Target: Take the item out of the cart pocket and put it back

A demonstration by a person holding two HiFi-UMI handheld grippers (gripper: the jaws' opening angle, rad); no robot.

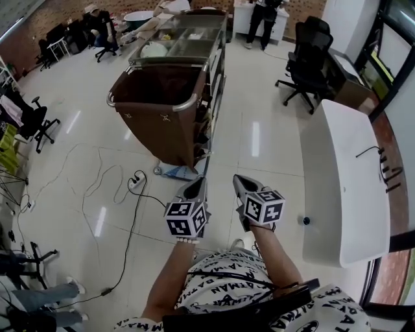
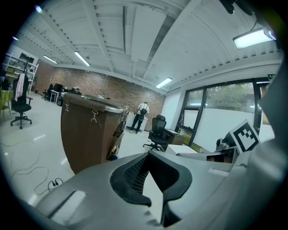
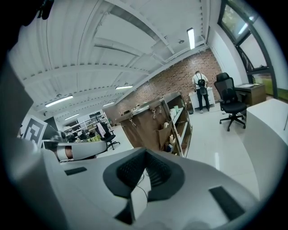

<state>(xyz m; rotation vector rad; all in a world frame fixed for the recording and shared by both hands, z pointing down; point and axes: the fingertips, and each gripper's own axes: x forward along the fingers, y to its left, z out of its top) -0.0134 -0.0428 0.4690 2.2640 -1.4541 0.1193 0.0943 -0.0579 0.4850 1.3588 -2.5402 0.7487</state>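
The housekeeping cart (image 1: 194, 45) stands ahead on the floor, with a brown bag (image 1: 161, 107) hanging at its near end. In the right gripper view, the cart (image 3: 150, 121) has a tan side pocket (image 3: 163, 134) beside its shelves; what is in the pocket I cannot make out. My left gripper (image 1: 194, 187) and right gripper (image 1: 240, 183) are held side by side in the air, well short of the cart and pointing toward it. Both are shut with nothing between the jaws. The left gripper (image 2: 147, 155) faces the brown bag (image 2: 87, 132); the right gripper (image 3: 145, 153) faces the cart's shelf side.
A long white curved table (image 1: 343, 168) runs along the right. Black office chairs (image 1: 308, 61) stand beyond it and another chair (image 1: 32, 123) is at the left. Cables and a power strip (image 1: 136, 183) lie on the floor left of the cart. A person (image 1: 262, 19) stands far back.
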